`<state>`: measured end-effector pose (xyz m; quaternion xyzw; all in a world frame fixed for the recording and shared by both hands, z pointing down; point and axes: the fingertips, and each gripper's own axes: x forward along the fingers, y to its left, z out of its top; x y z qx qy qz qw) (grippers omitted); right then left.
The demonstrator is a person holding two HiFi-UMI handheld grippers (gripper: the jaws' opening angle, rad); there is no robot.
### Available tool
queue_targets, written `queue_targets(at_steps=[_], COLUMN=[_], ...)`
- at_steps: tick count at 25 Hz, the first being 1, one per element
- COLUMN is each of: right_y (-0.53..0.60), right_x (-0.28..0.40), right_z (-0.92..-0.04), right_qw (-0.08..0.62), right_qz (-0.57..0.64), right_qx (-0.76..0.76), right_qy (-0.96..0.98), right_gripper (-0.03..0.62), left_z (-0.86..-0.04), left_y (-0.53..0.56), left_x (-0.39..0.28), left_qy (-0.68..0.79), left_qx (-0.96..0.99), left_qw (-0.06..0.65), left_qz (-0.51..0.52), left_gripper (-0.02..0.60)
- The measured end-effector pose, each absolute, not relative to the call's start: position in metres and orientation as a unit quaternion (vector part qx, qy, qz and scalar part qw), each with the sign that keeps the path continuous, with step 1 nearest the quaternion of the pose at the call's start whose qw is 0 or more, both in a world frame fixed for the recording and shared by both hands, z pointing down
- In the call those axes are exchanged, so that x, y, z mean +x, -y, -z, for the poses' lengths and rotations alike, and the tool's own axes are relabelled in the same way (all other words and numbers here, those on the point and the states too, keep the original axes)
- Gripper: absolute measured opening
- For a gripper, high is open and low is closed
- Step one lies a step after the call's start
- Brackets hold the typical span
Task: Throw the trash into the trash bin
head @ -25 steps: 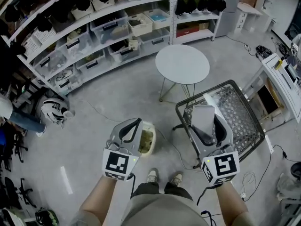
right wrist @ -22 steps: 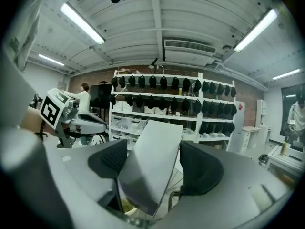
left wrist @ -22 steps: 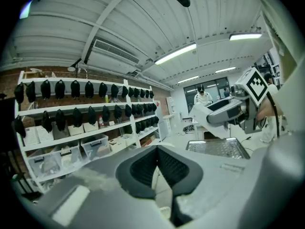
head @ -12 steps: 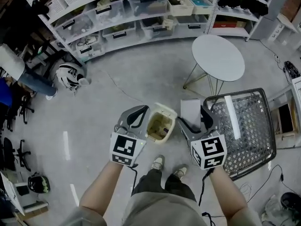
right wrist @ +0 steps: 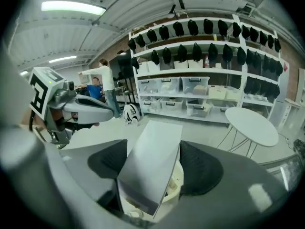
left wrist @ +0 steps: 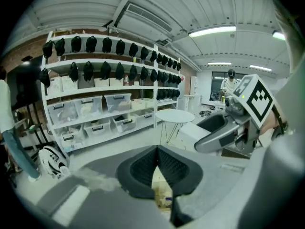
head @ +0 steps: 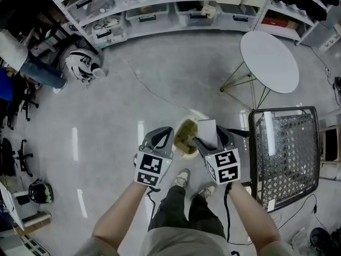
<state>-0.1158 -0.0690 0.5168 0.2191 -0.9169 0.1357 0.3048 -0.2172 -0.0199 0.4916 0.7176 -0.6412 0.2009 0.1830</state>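
Movement toward the trash bin [head: 185, 138] had brought it from off to one side to directly beneath the right gripper [head: 212, 137], whose jaws were clamped on the white box [head: 206, 129], tilted over the bin's mouth. The left gripper [head: 162, 136], just across the bin, had its jaws together on nothing. Letting the box go looked like the next step.
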Motion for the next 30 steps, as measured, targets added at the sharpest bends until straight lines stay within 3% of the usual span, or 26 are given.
queue_targets(at_steps=[16, 30], right_y=[0.042, 0.051], right_x=[-0.141, -0.139], right_z=[-0.737, -0.821], right_qw=[0.432, 0.464], right_qz=[-0.195, -0.27], right_qx=[0.18, 0.211], right_qy=[0.862, 0.817], right_gripper=[0.351, 0.366], left_z=[-0.681, -0.749], left_y=[-0.007, -0.007], left_x=[-0.25, -0.239], left_qy=[0.61, 0.585], left_qx=[0.692, 0.689], left_qw=[0.305, 0.352], left_qz=[-0.237, -0.242], left_gripper=[0.002, 0.003])
